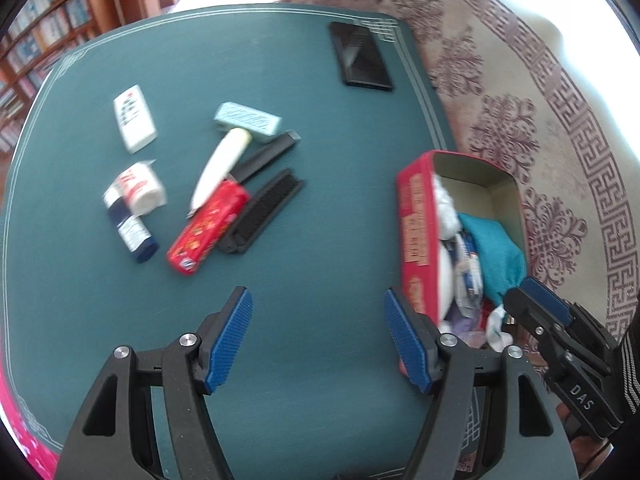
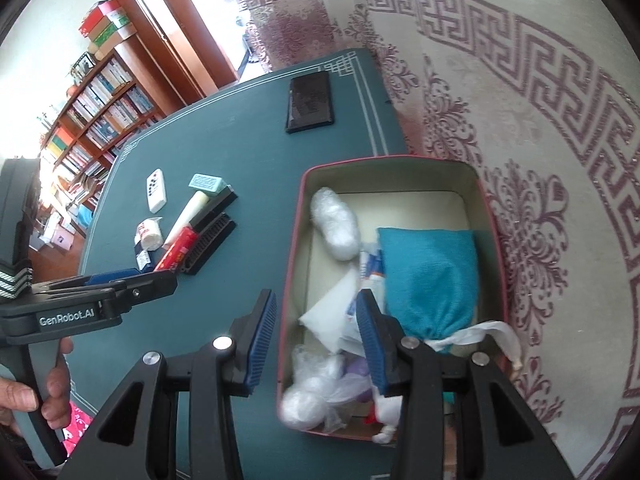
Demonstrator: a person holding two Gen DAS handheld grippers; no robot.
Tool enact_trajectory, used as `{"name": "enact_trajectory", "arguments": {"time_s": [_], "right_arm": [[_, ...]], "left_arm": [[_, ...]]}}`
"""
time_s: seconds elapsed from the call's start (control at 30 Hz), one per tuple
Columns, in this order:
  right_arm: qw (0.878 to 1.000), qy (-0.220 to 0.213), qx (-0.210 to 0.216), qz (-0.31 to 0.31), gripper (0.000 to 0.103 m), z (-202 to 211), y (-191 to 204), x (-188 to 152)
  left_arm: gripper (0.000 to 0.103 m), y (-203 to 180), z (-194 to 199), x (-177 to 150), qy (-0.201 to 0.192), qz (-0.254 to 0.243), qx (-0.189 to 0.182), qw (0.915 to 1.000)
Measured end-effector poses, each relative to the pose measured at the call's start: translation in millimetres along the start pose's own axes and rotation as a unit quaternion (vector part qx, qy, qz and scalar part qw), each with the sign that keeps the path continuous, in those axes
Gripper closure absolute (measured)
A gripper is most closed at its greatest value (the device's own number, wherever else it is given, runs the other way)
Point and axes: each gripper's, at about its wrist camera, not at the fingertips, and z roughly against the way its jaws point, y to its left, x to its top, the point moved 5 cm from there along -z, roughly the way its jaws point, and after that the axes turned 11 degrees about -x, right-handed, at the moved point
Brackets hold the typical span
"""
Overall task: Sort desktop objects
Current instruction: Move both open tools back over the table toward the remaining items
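Left tongs [image 1: 318, 340] spread and empty over the worktop [image 1: 320, 120]; right tongs [image 2: 316, 340] parted, empty, above the red box [image 2: 492, 240]. Unsorted cluster, red pack [image 1: 206, 228] foremost, lies left of the box: descend squarely astride one item.

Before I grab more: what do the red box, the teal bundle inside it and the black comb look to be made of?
Red box: probably thin metal or stiff card; smooth printed outside, plain cream walls, rounded corners.
Teal bundle: soft cloth, matte woven texture, gathered at one end.
Black comb: likely hard plastic, matte, with moulded rows of teeth.
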Motion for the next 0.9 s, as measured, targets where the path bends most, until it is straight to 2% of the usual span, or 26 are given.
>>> {"name": "enact_trajectory", "arguments": {"time_s": [0.3, 0.63, 0.9], "right_arm": [[1.0, 0.009, 0.006, 0.017, 0.055, -4.4, 37.2, -4.6], [0.999, 0.021, 0.007, 0.036, 0.053, -12.0, 77.8, -9.9], [0.998, 0.035, 0.003, 0.048, 0.052, -19.6, 108.2, -16.6]], "left_arm": [[0.032, 66.7, 13.6, -4.9, -0.009, 0.058, 0.016, 0.9982], [0.032, 144.5, 14.8, -13.9, -0.006, 0.133, 0.027, 0.9907], [0.032, 180.0, 9.9, -10.1, 0.002, 0.146, 0.035, 0.9886]]}}
